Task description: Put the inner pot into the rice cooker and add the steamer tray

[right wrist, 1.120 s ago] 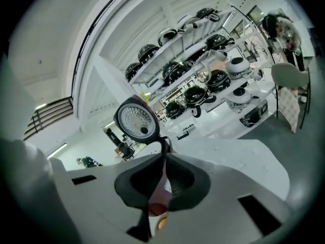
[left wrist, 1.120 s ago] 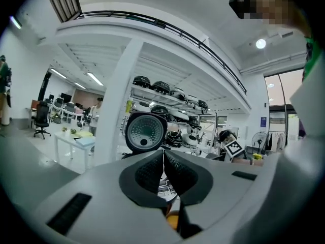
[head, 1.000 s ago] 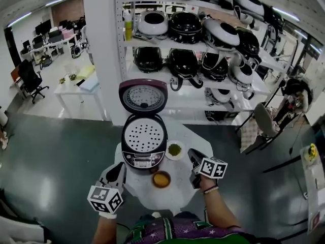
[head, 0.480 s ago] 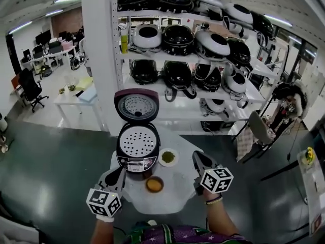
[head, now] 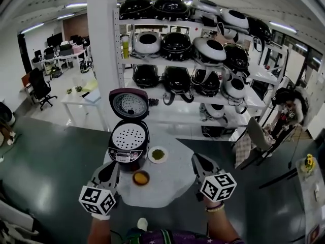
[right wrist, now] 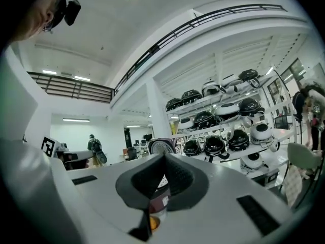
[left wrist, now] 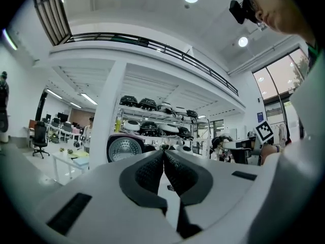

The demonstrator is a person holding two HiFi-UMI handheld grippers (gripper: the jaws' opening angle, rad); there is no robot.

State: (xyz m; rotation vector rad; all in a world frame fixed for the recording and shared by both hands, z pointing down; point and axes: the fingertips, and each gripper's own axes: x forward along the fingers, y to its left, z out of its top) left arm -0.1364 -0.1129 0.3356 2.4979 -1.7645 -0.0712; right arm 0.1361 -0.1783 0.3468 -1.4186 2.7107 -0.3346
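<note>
The dark red rice cooker (head: 128, 145) stands on the small round white table (head: 167, 187) with its lid (head: 129, 104) up. A perforated white steamer tray (head: 128, 136) sits in its mouth; the inner pot under it is hidden. My left gripper (head: 110, 170) hovers at the table's near left edge, shut and empty. My right gripper (head: 199, 162) hovers at the near right edge, also shut and empty. In the left gripper view the closed gripper (left wrist: 163, 154) points level past the lid (left wrist: 124, 149). In the right gripper view the gripper (right wrist: 163, 159) is closed in front of the lid (right wrist: 161, 146).
A white plate of green grains (head: 158, 154) and a bowl of orange stuff (head: 141, 177) sit on the table beside the cooker. White shelves (head: 167, 95) full of rice cookers stand behind, next to a white column (head: 101, 44). A person (head: 290, 108) is at the right.
Both grippers have drawn back from the cooker toward me and risen, staying shut. The head view has lifted, so the cooker and table now sit further left in it.
</note>
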